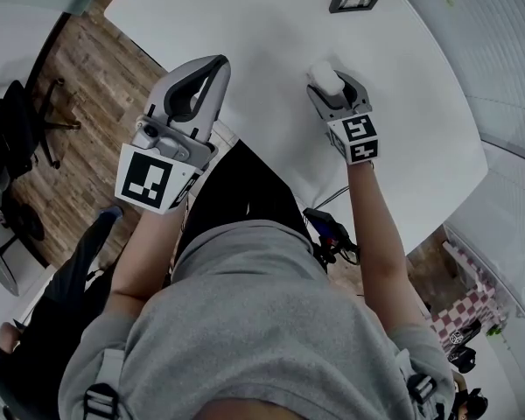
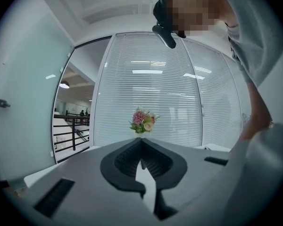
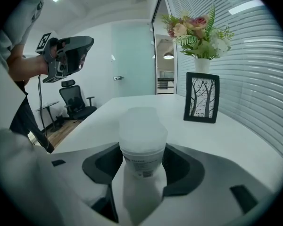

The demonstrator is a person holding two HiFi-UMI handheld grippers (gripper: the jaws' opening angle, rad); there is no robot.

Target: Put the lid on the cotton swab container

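We see 2 grippers held over a white table (image 1: 271, 24). The right gripper (image 1: 336, 93) is low over the tabletop, with its 2 jaws pressed against the sides of the cotton swab container (image 3: 141, 160), 1 dark pad on each side of it. The container is upright, with a printed label on its lower wall. The frosted lid (image 3: 142, 125) sits on top of it and looks level; we think it is fully seated, though the cloudy plastic makes the joint hard to read. We cannot tell whether the container's base touches the table.

The left gripper (image 2: 141, 141) is raised well apart from the container, out past the table's near edge and above the wooden floor (image 1: 87, 68). Its jaws are pressed together at the tips and nothing is between them.

Beyond the container, toward the far right of the table, stand a black picture frame (image 3: 202, 98) and just behind it a white vase of flowers (image 3: 198, 32), both close to the window blinds (image 3: 259, 79). A black office chair (image 3: 75, 100) stands off to the left on the floor.
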